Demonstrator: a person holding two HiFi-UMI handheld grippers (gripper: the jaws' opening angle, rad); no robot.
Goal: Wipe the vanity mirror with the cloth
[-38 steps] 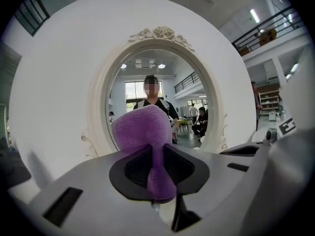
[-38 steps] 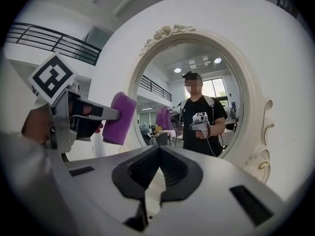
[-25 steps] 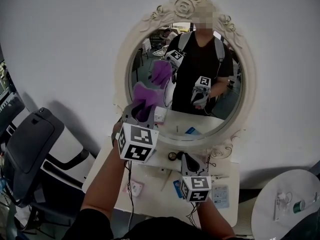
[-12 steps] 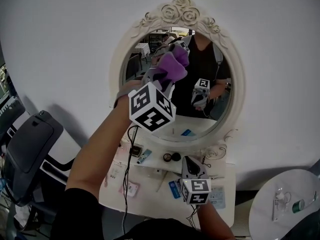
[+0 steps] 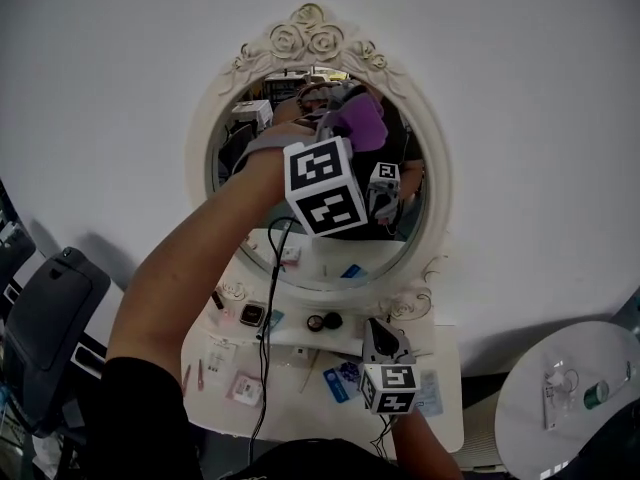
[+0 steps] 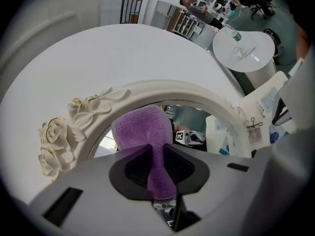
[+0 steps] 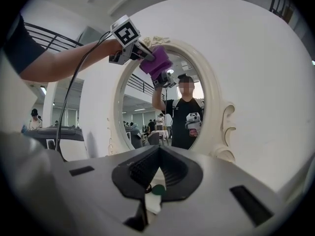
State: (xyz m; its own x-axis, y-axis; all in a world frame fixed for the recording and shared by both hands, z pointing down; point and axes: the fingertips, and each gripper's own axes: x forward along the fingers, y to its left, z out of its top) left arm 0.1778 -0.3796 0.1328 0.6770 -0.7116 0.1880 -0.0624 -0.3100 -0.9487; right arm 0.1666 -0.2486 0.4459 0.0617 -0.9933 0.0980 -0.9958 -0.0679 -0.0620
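Mirror [image 5: 330,253] partly behind left gripper [image 5: 335,133]

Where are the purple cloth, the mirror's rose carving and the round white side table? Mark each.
purple cloth [image 6: 140,129], left gripper view, bunched top.
rose carving [image 5: 322,40], head view, one rose.
round white side table [image 5: 585,433], head view, bare top.

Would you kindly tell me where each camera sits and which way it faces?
Head view: on the head, looking down at the vanity mirror; the left forearm shows.
Left gripper view: on the left claw, facing the mirror's top; jaws pinch the cloth.
Right gripper view: on the right claw, low, facing the mirror; jaws together.
All share mirror and cloth.
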